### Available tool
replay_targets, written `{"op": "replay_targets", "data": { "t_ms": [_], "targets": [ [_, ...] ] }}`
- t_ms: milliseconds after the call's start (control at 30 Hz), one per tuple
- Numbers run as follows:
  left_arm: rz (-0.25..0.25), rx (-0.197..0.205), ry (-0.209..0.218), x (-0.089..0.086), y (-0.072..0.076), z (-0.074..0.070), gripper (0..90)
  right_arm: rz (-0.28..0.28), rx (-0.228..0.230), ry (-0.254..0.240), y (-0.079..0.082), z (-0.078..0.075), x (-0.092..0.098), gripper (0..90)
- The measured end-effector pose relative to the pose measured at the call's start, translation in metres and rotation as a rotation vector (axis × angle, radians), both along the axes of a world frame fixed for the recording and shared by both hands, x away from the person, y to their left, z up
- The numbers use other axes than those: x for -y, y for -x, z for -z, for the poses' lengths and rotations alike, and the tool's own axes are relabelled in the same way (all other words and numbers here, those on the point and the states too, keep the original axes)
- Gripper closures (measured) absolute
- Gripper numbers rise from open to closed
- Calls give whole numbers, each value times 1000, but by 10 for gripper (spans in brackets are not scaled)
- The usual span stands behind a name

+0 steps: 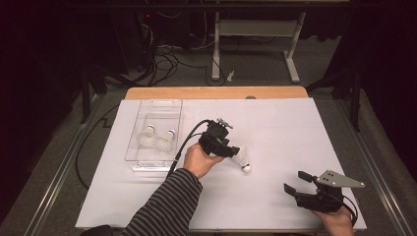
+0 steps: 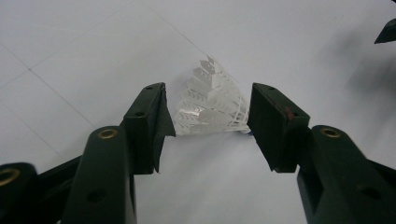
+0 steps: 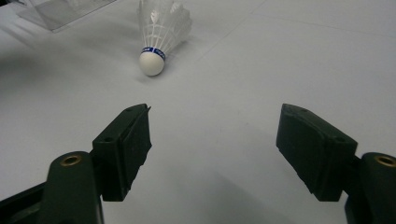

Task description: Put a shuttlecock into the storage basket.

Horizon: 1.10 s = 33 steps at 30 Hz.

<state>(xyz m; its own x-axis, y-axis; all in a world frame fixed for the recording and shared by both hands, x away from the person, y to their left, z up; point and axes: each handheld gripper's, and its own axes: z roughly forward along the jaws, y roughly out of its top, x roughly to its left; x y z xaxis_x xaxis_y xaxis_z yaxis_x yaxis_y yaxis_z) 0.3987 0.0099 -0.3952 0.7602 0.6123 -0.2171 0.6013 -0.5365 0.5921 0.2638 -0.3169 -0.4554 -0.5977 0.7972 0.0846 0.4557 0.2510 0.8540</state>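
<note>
Right gripper view: shuttlecock (image 3: 161, 29) (blue band, lettering unreadable); both tools apart, unclamped.

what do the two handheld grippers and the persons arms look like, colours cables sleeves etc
Both grippers are black with two blocky jaws and brass-coloured rivets. The left gripper trails a thick black cable and has a small metal fitting on top; one pad has a red scuff. The right gripper carries a grey three-cornered plate. The left arm wears a dark striped sleeve.
</note>
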Motion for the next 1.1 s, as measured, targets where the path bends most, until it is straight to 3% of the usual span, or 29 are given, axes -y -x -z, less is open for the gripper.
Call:
{"op": "replay_targets", "data": {
  "t_ms": [600,1100],
  "targets": [
    [2,-60,-6,8,-11,10,518,-1,0,0,0,0,0,268],
    [18,-84,-3,14,-15,14,570,-2,0,0,0,0,0,268]
  ]
}}
